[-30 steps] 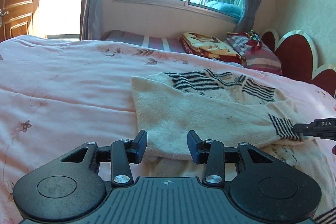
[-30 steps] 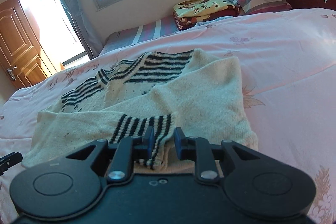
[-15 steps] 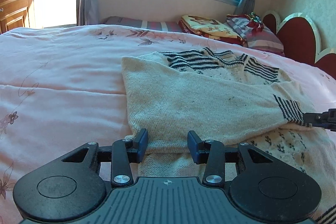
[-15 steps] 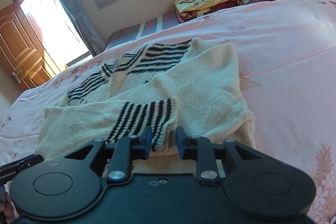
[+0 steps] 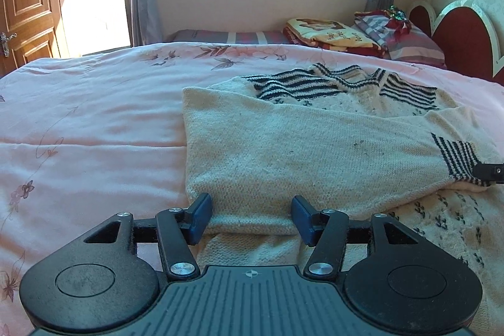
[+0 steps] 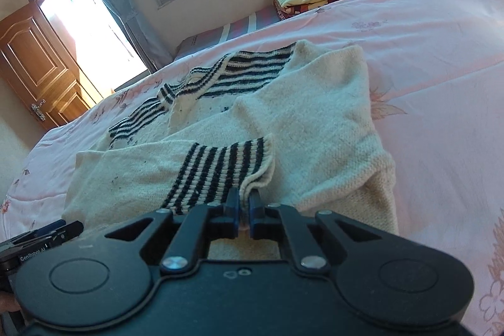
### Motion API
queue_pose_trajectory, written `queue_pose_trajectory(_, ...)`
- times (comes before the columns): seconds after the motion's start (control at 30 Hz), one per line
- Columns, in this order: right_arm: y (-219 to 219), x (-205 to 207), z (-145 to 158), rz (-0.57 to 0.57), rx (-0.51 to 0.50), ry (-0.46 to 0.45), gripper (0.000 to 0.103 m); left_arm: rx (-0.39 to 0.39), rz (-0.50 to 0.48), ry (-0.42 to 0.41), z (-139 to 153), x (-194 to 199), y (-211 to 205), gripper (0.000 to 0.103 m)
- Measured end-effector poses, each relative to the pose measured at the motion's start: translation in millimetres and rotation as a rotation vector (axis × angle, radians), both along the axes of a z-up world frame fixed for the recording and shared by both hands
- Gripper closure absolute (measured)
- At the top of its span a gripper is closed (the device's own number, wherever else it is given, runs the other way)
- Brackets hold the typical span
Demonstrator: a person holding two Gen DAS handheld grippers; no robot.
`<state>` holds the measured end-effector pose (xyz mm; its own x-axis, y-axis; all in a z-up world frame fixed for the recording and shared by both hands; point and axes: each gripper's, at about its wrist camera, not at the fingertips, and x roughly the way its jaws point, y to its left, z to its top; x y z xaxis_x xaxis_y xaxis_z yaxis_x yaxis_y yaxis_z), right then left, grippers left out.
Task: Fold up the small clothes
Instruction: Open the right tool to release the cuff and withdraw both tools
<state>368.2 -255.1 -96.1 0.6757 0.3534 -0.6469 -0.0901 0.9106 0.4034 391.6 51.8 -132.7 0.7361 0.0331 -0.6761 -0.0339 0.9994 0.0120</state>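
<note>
Knit sweater [image 5: 283, 153] cuff [image 6: 220, 172]: right gripper [image 6: 242, 210] jaws now clamped on it | left gripper [image 5: 250, 216] jaws opening wider, astride fold

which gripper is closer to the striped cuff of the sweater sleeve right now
Right. The right gripper is shut on the striped cuff at its edge. The left gripper, jaws opening, sits at the sleeve's other end, straddling the sweater's folded edge.

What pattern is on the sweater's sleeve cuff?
Dark navy and cream stripes on the cuff of the cream sweater; clearest in the right wrist view.
</note>
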Motion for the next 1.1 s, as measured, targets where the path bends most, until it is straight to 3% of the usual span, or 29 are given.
queue_pose_trajectory(0.07,0,0,4,0.013,-0.01,-0.002,0.086,0.024,0.023,0.01,7,-3,-5,0.046)
queue_pose_trajectory(0.13,-7,-10,14,0.01,-0.016,-0.025,0.069,0.05,0.038,0.005,11,-13,-11,0.024)
queue_pose_trajectory(0.17,-12,-17,18,0.011,-0.009,-0.041,0.061,0.067,0.045,0.007,11,-20,-13,0.007)
queue_pose_trajectory(0.2,-19,-26,22,0.015,0.001,-0.049,0.057,0.078,0.042,0.012,11,-27,-16,0.007)
queue_pose_trajectory(0.33,-44,-58,26,0.041,0.029,-0.019,0.05,0.09,0.018,0.057,5,-63,-21,0.007)
queue_pose_trajectory(0.5,-68,-116,19,-0.009,0.072,0.042,0.049,0.08,0.011,0.065,1,-109,-20,0.007)
queue_pose_trajectory(0.73,-54,-171,16,-0.009,0.09,0.093,0.049,0.069,-0.006,0.091,7,-154,-16,0.007)
queue_pose_trajectory(0.87,-49,-194,20,-0.009,0.149,0.088,0.049,0.045,-0.047,0.11,11,-174,-18,0.007)
queue_pose_trajectory(0.93,-51,-202,20,-0.022,0.165,0.095,0.049,0.009,-0.076,0.113,14,-186,-18,0.008)
queue_pose_trajectory(1.0,-57,-211,19,-0.037,0.182,0.105,0.049,-0.057,-0.09,0.125,16,-198,-15,0.029)
queue_pose_trajectory(1.1,-67,-223,17,-0.05,0.208,0.11,0.049,-0.232,-0.089,0.136,13,-218,1,0.036)
